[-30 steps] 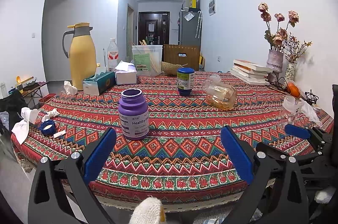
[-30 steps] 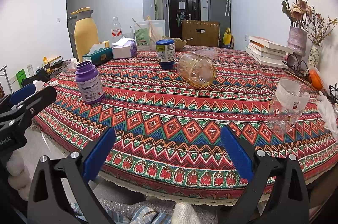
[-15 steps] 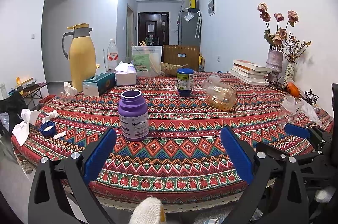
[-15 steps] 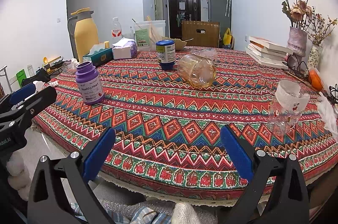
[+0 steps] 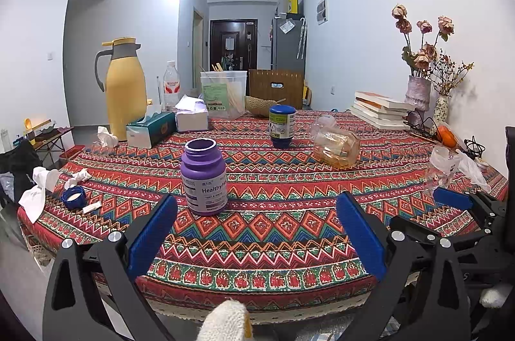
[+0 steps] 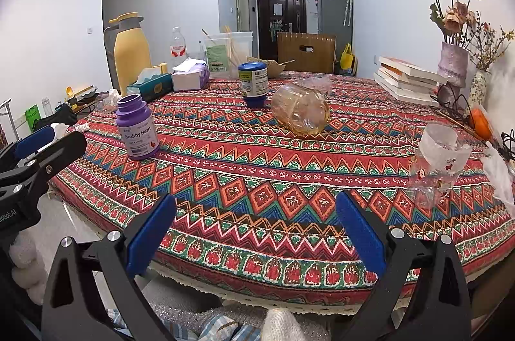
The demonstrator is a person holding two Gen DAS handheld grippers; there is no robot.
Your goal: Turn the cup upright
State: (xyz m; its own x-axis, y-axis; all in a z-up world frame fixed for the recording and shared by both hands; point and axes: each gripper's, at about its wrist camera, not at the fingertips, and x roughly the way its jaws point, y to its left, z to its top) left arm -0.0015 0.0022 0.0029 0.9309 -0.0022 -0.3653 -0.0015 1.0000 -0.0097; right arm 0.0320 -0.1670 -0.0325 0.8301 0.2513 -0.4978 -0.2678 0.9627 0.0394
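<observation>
An amber see-through cup (image 5: 334,144) (image 6: 299,109) lies on its side near the middle of the patterned tablecloth (image 6: 257,167). My left gripper (image 5: 257,231) hovers open at the table's near edge with nothing between its blue pads, well short of the cup; a purple bottle (image 5: 203,177) stands just ahead of its left finger. My right gripper (image 6: 256,231) is also open and empty at the near edge, with the cup far ahead and slightly right. Each gripper shows at the side of the other's view.
A blue-lidded jar (image 6: 253,83) stands behind the cup. A clear glass with a white wrap (image 6: 434,161) stands at the right edge. A yellow jug (image 5: 124,90), tissue boxes, a plastic tub, books (image 6: 405,77) and vases line the back and right.
</observation>
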